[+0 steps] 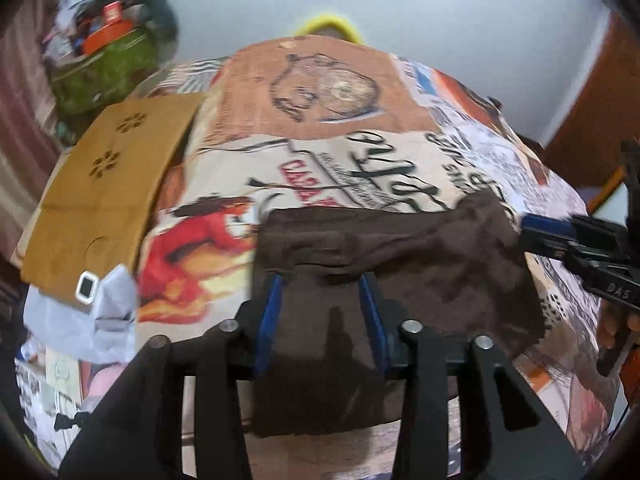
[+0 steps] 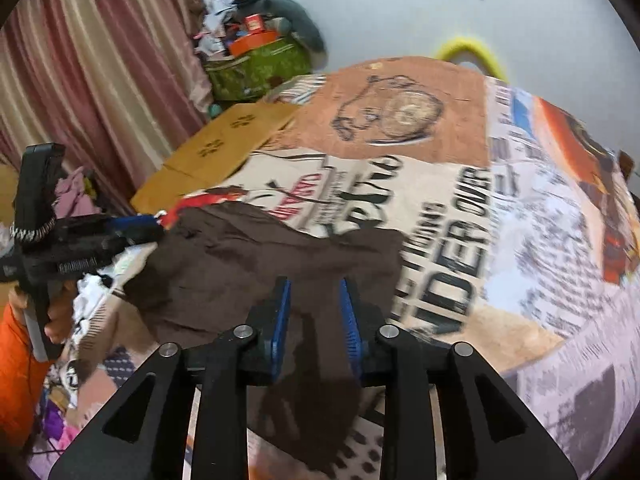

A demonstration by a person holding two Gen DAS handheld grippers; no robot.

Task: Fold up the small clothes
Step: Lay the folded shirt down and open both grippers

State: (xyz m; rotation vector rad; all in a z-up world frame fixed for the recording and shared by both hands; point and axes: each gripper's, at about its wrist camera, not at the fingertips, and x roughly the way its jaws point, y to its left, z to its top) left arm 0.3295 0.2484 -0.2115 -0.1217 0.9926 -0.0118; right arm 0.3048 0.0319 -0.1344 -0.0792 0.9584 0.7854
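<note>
Printed bedspread (image 1: 360,168) covers the bed. Brown garment (image 1: 400,264) lies rumpled on it, near edge. Cardboard sheet (image 1: 104,184) beside. Left tool (image 1: 320,280) over garment, blue pads apart, gripping nothing. Right tool (image 2: 314,286) likewise spread, empty, over cloth.
</note>
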